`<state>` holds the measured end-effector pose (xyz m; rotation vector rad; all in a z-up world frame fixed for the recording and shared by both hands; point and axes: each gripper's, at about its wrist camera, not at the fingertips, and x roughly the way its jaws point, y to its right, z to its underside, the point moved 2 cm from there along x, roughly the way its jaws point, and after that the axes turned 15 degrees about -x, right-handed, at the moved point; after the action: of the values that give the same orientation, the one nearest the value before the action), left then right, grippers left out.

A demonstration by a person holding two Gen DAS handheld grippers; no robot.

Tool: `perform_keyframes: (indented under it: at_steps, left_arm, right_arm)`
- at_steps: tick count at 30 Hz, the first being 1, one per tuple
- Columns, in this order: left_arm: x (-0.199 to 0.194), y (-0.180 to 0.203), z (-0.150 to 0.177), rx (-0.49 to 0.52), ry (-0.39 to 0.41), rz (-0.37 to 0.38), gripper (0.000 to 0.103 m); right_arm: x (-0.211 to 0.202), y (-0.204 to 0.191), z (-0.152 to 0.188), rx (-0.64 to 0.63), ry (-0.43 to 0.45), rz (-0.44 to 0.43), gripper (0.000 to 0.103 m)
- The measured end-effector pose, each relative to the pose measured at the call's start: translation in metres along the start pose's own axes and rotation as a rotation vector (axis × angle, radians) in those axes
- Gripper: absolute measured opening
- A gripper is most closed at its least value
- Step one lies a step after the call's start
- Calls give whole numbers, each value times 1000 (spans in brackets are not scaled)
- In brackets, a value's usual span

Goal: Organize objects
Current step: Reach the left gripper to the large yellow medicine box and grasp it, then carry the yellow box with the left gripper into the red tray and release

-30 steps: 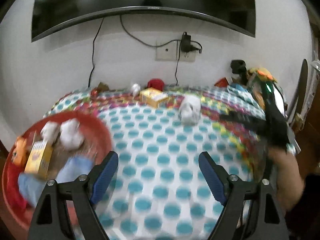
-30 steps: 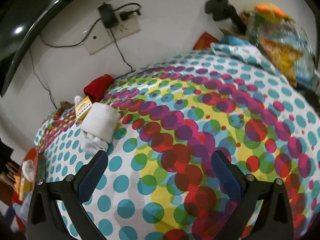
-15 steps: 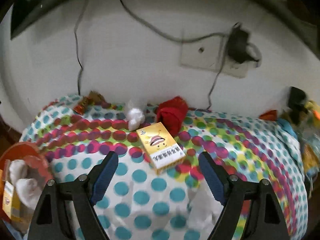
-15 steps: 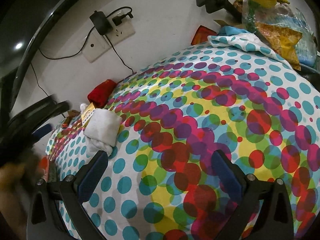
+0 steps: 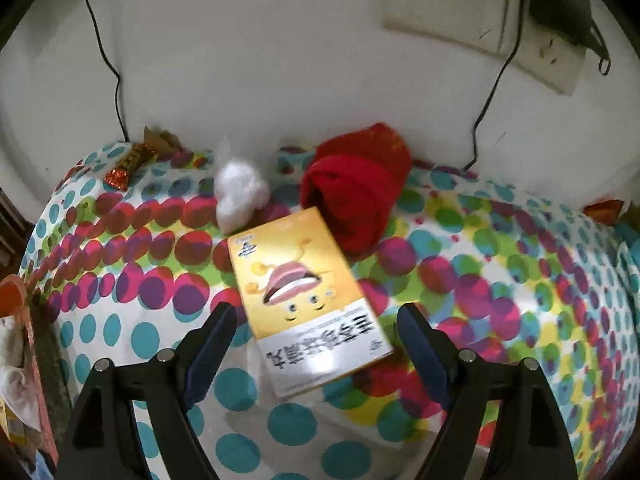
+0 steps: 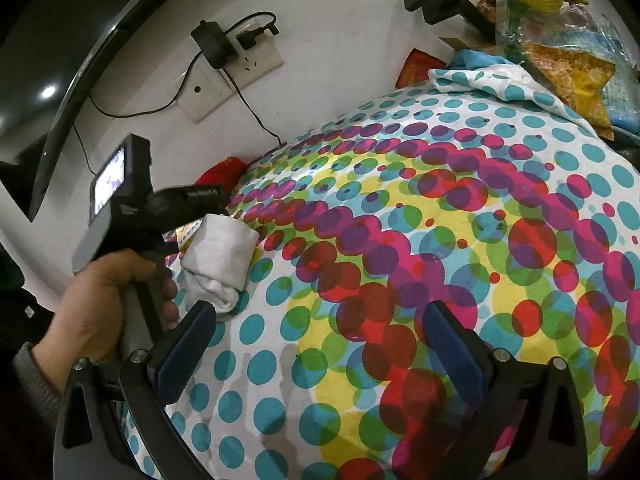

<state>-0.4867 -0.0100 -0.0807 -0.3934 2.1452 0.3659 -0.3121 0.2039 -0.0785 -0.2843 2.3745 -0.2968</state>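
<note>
The yellow box (image 5: pixel 308 300) lies on the dotted worktop (image 5: pixel 500 320), just before the red cloth (image 5: pixel 356 192); my left hand-held gripper (image 5: pixel 316 344) has swung over it, jaws closing, not yet touching.

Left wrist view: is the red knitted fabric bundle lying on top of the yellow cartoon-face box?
No: the red knitted bundle lies on the dotted cloth behind the yellow box's far corner, not on it.

We find the box (image 5: pixel 308 300) on the table (image 5: pixel 500 320); behind it, a sock (image 5: pixel 356 196) right, a cotton ball (image 5: pixel 240 194) left.
</note>
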Motion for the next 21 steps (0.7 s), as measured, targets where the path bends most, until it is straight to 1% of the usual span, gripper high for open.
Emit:
perform_keyframes:
  at_steps: [1,3,4,8,14,21]
  left_arm:
    - [-2,-1,2,12,7,-1,58]
    - [-7,-1,8,55,21,14,57]
    - [-13,-2,12,72,36,27,57]
    - [-33,-5,22,102,82,37,57]
    - [-70,-9,41,168,143,26,57]
    - [-105,-31,54,176,161,48,57]
  right_arm:
    - [0,0,0,0,0,0,103]
    - [0,0,0,-1,-1,1,103]
    - [0,0,0,-2,-2,2,103]
    - [0,0,0,0,-1,0,103]
    - [0,0,0,0,0,0,103]
    - [0,0,0,0,-1,0,103]
